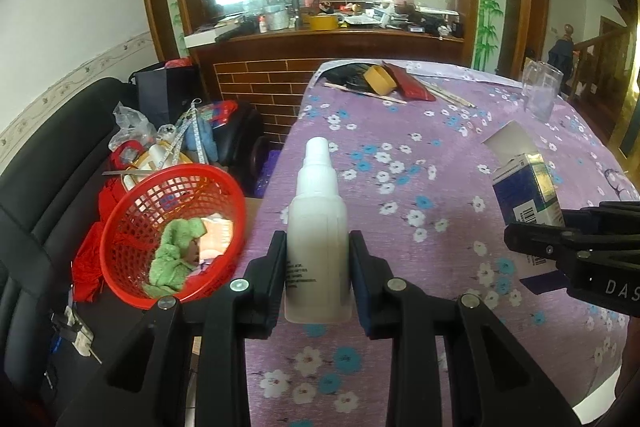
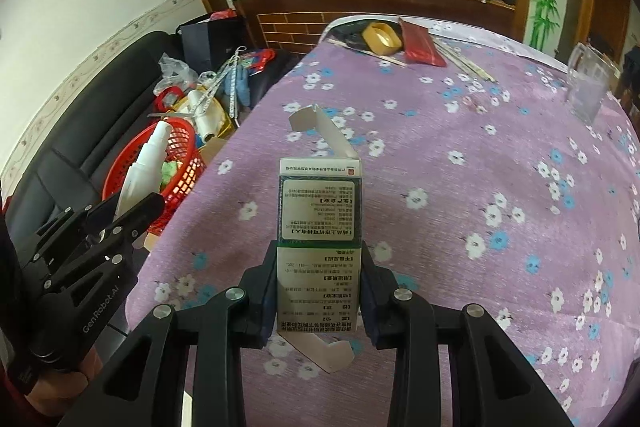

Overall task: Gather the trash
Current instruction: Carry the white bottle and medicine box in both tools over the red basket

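Pinched upright between the left gripper's (image 1: 318,267) pads, a white spray bottle (image 1: 318,227) stands with its nozzle cap pointing away from the claw. Off to that claw's left, beside the table edge, a red mesh basket (image 1: 172,231) tilts open, holding a green cloth (image 1: 174,259). The right gripper (image 2: 320,287) clamps a green-and-white medicine carton (image 2: 320,227) by its sides, with both end flaps hanging open. Beneath both claws spreads a purple floral tablecloth (image 2: 460,167); far ahead of the right claw sit a yellow tape roll (image 2: 382,37) and, to the right, a clear plastic cup (image 2: 588,87).
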A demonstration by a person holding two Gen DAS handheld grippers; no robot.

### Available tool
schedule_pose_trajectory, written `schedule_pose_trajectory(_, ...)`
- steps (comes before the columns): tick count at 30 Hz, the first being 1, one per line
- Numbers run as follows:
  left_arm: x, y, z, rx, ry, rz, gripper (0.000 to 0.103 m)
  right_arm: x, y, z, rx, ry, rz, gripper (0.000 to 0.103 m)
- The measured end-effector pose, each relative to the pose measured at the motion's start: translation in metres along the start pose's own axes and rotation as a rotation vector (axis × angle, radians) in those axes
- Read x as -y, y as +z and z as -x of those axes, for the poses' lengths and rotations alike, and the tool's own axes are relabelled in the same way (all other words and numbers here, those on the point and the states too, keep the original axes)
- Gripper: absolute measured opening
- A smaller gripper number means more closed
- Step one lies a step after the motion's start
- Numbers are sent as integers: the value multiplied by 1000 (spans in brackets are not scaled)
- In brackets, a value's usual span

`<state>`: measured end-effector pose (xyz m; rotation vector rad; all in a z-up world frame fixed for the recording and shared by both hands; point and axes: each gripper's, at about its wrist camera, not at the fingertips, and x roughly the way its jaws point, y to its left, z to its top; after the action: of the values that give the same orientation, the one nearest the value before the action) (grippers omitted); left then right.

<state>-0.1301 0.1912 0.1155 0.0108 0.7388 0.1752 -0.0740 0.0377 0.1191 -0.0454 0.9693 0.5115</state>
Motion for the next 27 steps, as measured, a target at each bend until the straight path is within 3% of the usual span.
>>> schedule_pose_trajectory(27, -97, -8, 1, 0, 127, 161, 29, -87, 39, -39, -49, 101, 154, 37)
